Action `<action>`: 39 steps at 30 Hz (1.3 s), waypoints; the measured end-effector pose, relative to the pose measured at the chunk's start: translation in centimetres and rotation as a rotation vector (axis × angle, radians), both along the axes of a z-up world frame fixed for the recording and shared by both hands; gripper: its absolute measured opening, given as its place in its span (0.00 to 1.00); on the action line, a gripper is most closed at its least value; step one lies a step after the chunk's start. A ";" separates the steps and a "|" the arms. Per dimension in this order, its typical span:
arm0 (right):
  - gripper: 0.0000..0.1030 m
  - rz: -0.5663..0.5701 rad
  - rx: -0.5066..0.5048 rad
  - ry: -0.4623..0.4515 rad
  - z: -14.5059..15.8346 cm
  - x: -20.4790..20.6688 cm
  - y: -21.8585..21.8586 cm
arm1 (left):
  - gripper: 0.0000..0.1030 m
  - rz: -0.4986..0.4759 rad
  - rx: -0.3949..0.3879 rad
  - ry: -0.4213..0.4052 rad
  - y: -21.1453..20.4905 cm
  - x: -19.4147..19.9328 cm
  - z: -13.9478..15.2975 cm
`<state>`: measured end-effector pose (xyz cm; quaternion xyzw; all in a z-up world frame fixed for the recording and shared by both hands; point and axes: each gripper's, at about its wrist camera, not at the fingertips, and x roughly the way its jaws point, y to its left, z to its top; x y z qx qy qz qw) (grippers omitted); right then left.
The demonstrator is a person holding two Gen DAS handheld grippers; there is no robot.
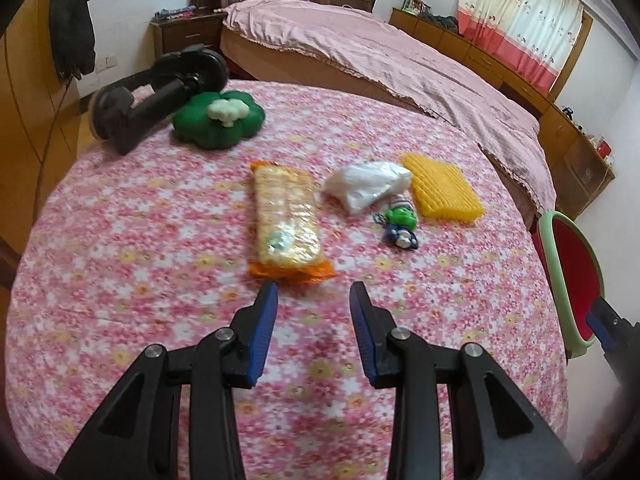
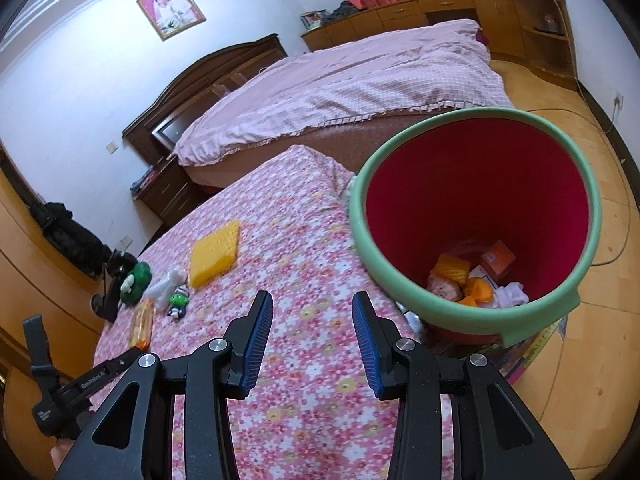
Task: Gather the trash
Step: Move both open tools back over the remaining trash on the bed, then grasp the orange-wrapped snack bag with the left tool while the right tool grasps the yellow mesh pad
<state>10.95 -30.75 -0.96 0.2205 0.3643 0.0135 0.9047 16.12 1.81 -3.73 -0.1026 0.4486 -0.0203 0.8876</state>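
Both grippers are between pickups: the left gripper hovers with jaws spread and empty, the snack packet at its 12 o'clock. The right gripper, likewise spread, faces the bin (already holding wrappers) at 2 o'clock. Next, probably, the left must straddle the packet's near end and close.

Wrapper left of bag; bin beside table.
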 end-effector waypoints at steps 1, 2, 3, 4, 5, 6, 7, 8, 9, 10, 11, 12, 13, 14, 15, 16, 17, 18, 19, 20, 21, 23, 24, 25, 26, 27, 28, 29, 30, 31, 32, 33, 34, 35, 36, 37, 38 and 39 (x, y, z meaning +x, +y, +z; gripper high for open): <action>0.41 0.003 -0.001 0.001 0.0 0.1 0.2 | 0.36 0.000 0.005 -0.004 0.1 0.1 0.1; 0.41 0.007 -0.003 0.002 0.0 0.1 0.4 | 0.36 0.001 0.013 -0.006 0.2 0.4 0.2; 0.41 0.011 -0.005 0.003 0.0 0.2 0.6 | 0.37 0.002 0.021 -0.005 0.3 0.7 0.3; 0.41 0.014 -0.007 0.004 0.0 0.3 0.8 | 0.39 0.002 0.027 -0.002 0.3 1.1 0.3; 0.41 0.016 -0.008 0.005 0.0 0.3 0.9 | 0.41 0.001 0.030 -0.001 0.3 1.5 0.2; 0.41 0.020 -0.010 0.007 0.0 0.4 1.1 | 0.44 -0.001 0.037 -0.002 0.3 1.9 0.2; 0.41 0.023 -0.012 0.008 0.0 0.4 1.2 | 0.44 -0.003 0.046 0.001 0.3 2.4 0.1; 0.41 0.024 -0.014 0.010 0.0 0.5 1.3 | 0.44 -0.006 0.052 0.005 0.2 2.8 0.0; 0.41 0.025 -0.017 0.012 0.0 0.5 1.5 | 0.44 -0.008 0.057 0.010 0.2 3.3 -0.1; 0.41 0.025 -0.021 0.014 0.0 0.6 1.6 | 0.45 -0.009 0.061 0.013 0.2 3.7 -0.2; 0.41 0.026 -0.024 0.016 0.0 0.6 1.7 | 0.45 -0.009 0.067 0.015 0.1 4.0 -0.3; 0.41 0.026 -0.027 0.017 0.0 0.7 1.8 | 0.44 -0.007 0.073 0.017 0.1 4.3 -0.4; 0.41 0.026 -0.029 0.019 0.1 0.7 1.9 | 0.44 -0.006 0.085 0.020 0.1 4.6 -0.5; 0.41 0.027 -0.029 0.021 0.1 0.8 2.0 | 0.44 -0.006 0.095 0.022 0.0 4.9 -0.6; 0.41 0.028 -0.029 0.022 0.1 0.9 2.0 | 0.44 -0.005 0.106 0.027 0.0 5.1 -0.8; 0.41 0.030 -0.028 0.025 0.1 1.0 2.1 | 0.44 -0.002 0.114 0.036 0.0 5.4 -1.0; 0.41 0.031 -0.026 0.028 0.1 1.1 2.1 | 0.45 -0.003 0.113 0.041 0.1 5.6 -1.2; 0.41 0.034 -0.025 0.030 0.1 1.3 2.2 | 0.45 -0.002 0.105 0.048 0.1 5.8 -1.4; 0.41 0.037 -0.026 0.031 0.1 1.4 2.4 | 0.44 -0.001 0.098 0.054 0.2 6.0 -1.6; 0.41 0.041 -0.030 0.033 0.2 1.6 2.6 | 0.44 0.000 0.093 0.057 0.4 6.2 -1.8; 0.41 0.044 -0.033 0.033 0.2 1.7 2.7 | 0.44 0.000 0.087 0.059 0.5 6.3 -2.0; 0.41 0.055 -0.036 0.035 0.4 2.2 3.2 | 0.44 -0.002 0.077 0.061 0.6 6.5 -2.2; 0.41 0.061 -0.038 0.035 0.5 2.4 3.4 | 0.44 -0.002 0.074 0.056 0.6 6.6 -2.3; 0.41 0.067 -0.040 0.036 0.6 2.7 3.8 | 0.44 -0.003 0.071 0.048 0.7 6.6 -2.3; 0.41 0.075 -0.044 0.037 0.6 3.1 4.2 | 0.44 -0.004 0.067 0.045 0.8 6.8 -2.3; 0.41 0.082 -0.045 0.037 0.6 3.4 4.4 | 0.42 -0.005 0.063 0.040 0.8 6.9 -2.3; 0.41 0.087 -0.046 0.038 0.6 3.6 4.7 | 0.38 -0.005 0.058 0.033 0.9 7.0 -2.3; 0.41 0.094 -0.048 0.039 0.7 4.0 5.0 | 0.38 -0.004 0.056 0.029 1.0 7.1 -2.2; 0.41 0.104 -0.055 0.039 0.7 4.5 5.5 | 0.37 -0.003 0.051 0.023 1.1 7.3 -2.2; 0.41 0.110 -0.060 0.040 0.7 4.9 5.9 | 0.37 0.002 0.048 0.015 1.2 7.4 -2.1; 0.41 0.115 -0.062 0.040 0.7 5.2 6.2 | 0.37 0.010 0.047 0.004 1.3 7.5 -2.0; 0.41 0.124 -0.065 0.041 0.6 5.7 6.7 | 0.37 0.016 0.046 -0.005 1.4 7.6 -1.8; 0.41 0.130 -0.066 0.043 0.6 6.1 7.0 | 0.37 0.021 0.040 -0.013 1.6 7.7 -1.7; 0.41 0.136 -0.067 0.046 0.5 6.5 7.3 | 0.37 0.026 0.028 -0.020 1.8 7.9 -1.6; 0.41 0.143 -0.069 0.049 0.3 7.1 7.7 | 0.37 0.030 0.019 -0.025 2.0 8.0 -1.6; 0.41 0.147 -0.071 0.053 0.2 7.6 8.1 | 0.37 0.033 0.014 -0.032 2.1 8.1 -1.5; 0.41 0.151 -0.073 0.056 0.0 8.0 8.4 | 0.37 0.036 0.016 -0.042 2.1 8.1 -1.4; 0.41 0.156 -0.077 0.059 -0.2 8.5 8.9 | 0.37 0.036 0.023 -0.051 2.2 8.2 -1.3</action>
